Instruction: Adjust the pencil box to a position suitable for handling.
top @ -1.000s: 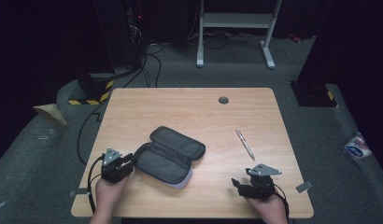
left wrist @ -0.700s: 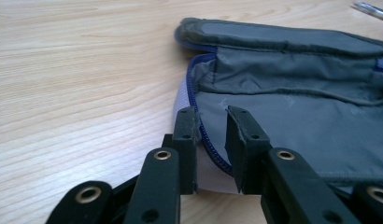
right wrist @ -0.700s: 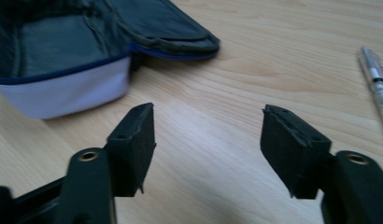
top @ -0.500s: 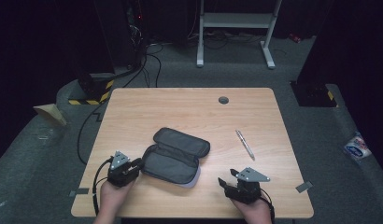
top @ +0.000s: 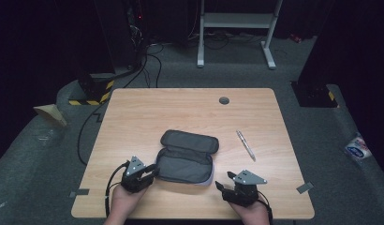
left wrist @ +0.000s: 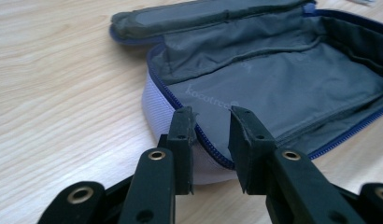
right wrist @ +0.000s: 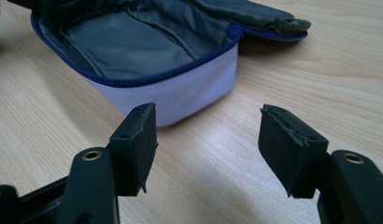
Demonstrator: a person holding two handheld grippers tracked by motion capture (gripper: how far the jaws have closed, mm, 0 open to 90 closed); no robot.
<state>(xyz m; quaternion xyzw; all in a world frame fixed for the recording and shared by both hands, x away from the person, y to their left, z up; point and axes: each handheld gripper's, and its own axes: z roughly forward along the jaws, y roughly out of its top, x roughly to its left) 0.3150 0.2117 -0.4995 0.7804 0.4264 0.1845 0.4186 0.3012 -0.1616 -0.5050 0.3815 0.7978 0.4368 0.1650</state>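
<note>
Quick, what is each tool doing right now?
Left tool: open, jaws astride the pouch rim, not clamped.
Right tool: open, holding nothing.

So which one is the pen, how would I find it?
Look at the wooden table and find the open grey pencil case lying in the middle of it. Just to the right of the case, lying apart from it on bare wood, is the pen. It is the only thin, silvery stick on the table, far smaller than the soft case.
</note>
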